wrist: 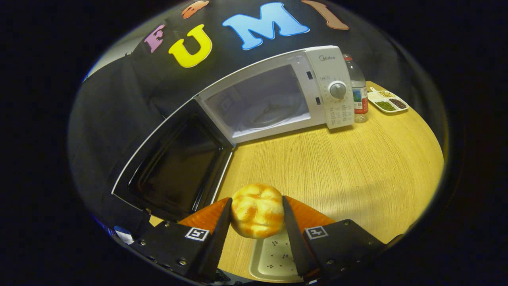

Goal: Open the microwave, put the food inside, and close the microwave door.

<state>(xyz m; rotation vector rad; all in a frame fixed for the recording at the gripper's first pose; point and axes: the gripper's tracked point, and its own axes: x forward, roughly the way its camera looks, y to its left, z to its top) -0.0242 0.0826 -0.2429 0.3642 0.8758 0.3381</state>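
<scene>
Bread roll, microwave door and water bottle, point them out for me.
bread roll [257,210], gripper view, middle of its crust
microwave door [174,167], gripper view, dark inner window
water bottle [359,97], gripper view, its label

One microwave [278,93] (one bun [257,209], two trays [274,258])

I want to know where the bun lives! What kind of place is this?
Probably a pretend kitchen in a booth: a microwave with its door open on a wooden table, and the gripper holding a bun.
</scene>
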